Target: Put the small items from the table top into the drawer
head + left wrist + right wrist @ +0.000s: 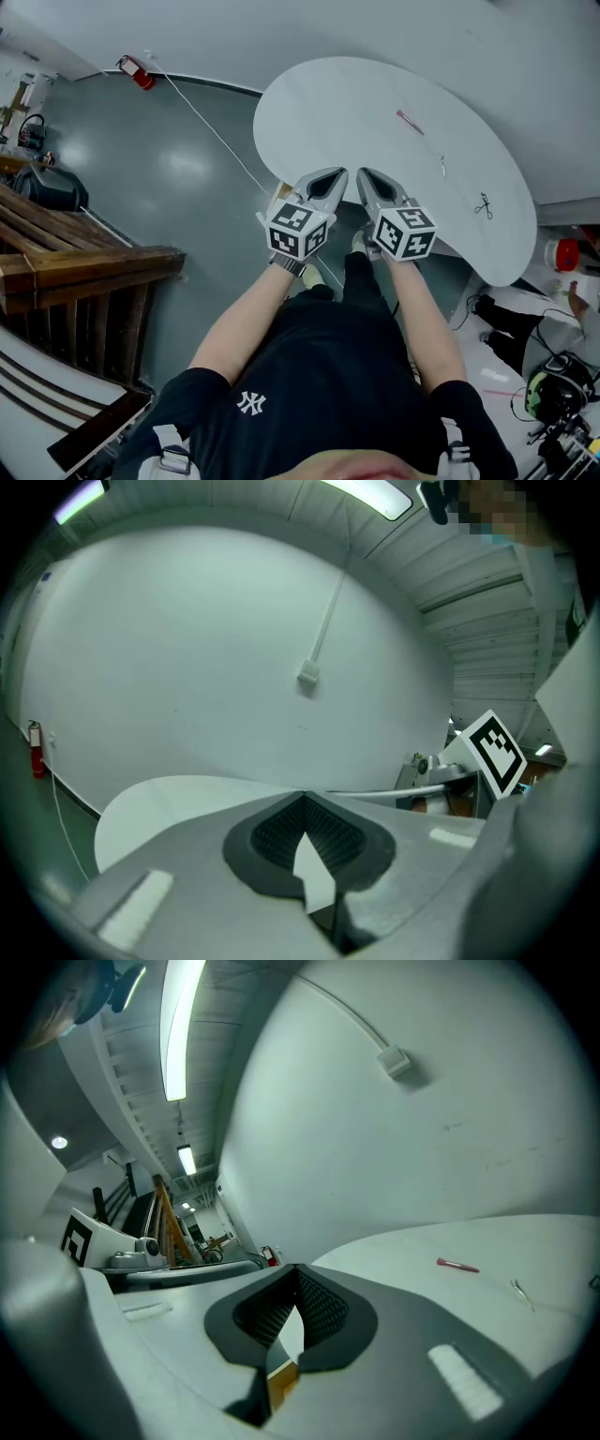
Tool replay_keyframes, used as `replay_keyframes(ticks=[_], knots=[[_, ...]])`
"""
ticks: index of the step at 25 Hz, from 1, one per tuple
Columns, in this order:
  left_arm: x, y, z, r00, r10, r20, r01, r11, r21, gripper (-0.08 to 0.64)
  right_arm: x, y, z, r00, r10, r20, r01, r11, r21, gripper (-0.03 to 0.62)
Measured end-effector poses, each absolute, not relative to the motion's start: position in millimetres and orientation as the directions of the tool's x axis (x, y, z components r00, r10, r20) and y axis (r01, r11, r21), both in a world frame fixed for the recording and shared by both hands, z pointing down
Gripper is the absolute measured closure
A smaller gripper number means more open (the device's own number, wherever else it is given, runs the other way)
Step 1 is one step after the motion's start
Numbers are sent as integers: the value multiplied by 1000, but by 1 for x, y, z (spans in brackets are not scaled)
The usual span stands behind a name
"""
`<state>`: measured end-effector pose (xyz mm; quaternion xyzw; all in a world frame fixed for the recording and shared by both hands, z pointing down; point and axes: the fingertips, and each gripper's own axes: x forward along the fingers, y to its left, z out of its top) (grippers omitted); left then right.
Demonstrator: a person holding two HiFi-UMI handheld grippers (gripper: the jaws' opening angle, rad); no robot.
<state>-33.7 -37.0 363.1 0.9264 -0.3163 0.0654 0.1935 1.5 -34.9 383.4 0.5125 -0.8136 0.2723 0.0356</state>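
The left gripper (332, 176) and the right gripper (367, 176) sit side by side over the near edge of the white kidney-shaped table (319, 112), tips pointing out across it; in the left gripper view the ribbed pads of the left gripper (303, 795) meet at their tips with nothing between them, and the right gripper (295, 1268) is likewise clenched on nothing.

A slim red pen-like stick (409, 122) lies on the table top well ahead of the right gripper and off to its right; in the head view its long axis runs on a diagonal from upper left to lower right, while in the right gripper view the stick (457, 1265) lies almost level, right of the jaws. Nearer the table's right side rests a thin metal piece (442, 165), its long axis running roughly away from the person; it is too small to name, and in the right gripper view (521, 1290) it shows only as a pale sliver. Farther right, near the table's rim, lies a small dark pair of scissors (484, 205), as far as the shape reads; which way its blades point is unclear. All three lie apart from each other and from both grippers.

On the grey floor left of the table stand a red fire extinguisher (138, 73) and a wooden staircase (75, 262), cut off by the frame.
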Motion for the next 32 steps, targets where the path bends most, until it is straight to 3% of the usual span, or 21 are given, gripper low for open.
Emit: replay_keyframes(ticks=[15,32], knots=[[55,-52,355,839,-494,227,-543,-783,303,560,75,-45,378,-406,-843,352,-895,290,-340,571],[117,-103,409,825,-480,300,-561,-760,327,560,143,-92,426,-387,-814,433,-915,280,-291,571]])
